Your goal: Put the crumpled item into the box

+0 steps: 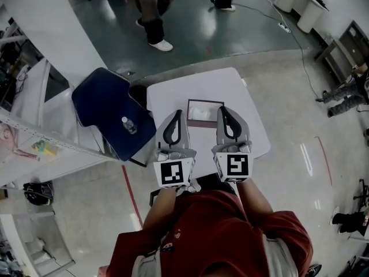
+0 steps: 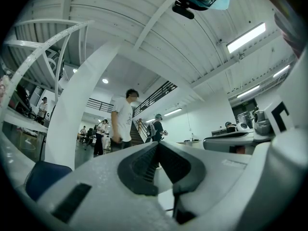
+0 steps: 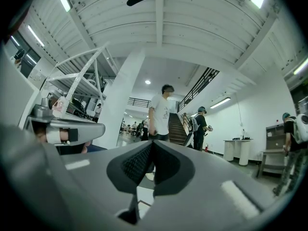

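Note:
A shallow box [image 1: 203, 112] with a pale rim and a brownish inside lies on the white table [image 1: 173, 91], near its front edge. In the head view my left gripper [image 1: 179, 113] and right gripper [image 1: 221, 109] are raised side by side, their tips on either side of the box. Both are shut with nothing between the jaws. The left gripper view shows its jaws [image 2: 157, 144] meeting at the tips, pointing level into the hall; the right gripper view shows its jaws [image 3: 152, 142] the same. No crumpled item shows in any view.
A dark blue chair [image 1: 106, 105] with a small bottle [image 1: 128, 124] on it stands left of the table. White shelving [image 1: 34, 137] runs along the left. People [image 1: 153, 13] stand on the grey floor beyond the table. A white column [image 3: 118, 105] and a staircase [image 3: 175, 126] lie ahead.

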Motion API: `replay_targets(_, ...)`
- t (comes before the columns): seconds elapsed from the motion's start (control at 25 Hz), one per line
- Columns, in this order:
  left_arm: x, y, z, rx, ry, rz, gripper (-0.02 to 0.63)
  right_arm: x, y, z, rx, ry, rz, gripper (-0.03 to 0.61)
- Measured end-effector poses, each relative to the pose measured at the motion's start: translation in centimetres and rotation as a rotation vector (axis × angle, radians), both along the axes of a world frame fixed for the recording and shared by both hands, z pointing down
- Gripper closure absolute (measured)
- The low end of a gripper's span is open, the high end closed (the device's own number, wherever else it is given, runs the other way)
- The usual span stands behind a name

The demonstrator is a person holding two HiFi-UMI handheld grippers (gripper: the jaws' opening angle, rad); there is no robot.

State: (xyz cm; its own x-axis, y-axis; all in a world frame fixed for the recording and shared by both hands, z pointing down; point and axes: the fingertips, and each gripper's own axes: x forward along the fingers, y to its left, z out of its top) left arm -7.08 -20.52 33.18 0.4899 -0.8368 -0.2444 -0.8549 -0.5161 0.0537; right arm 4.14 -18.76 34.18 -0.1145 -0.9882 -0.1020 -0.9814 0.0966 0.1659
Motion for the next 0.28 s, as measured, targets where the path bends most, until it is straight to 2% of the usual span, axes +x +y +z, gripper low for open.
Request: replay_targets(0.28,0.25,-0.67,-0.03,-0.004,-0.005,0.002,0.611,0.59,-0.61,-0.08,-0.005,-0.002,0.007,0.577)
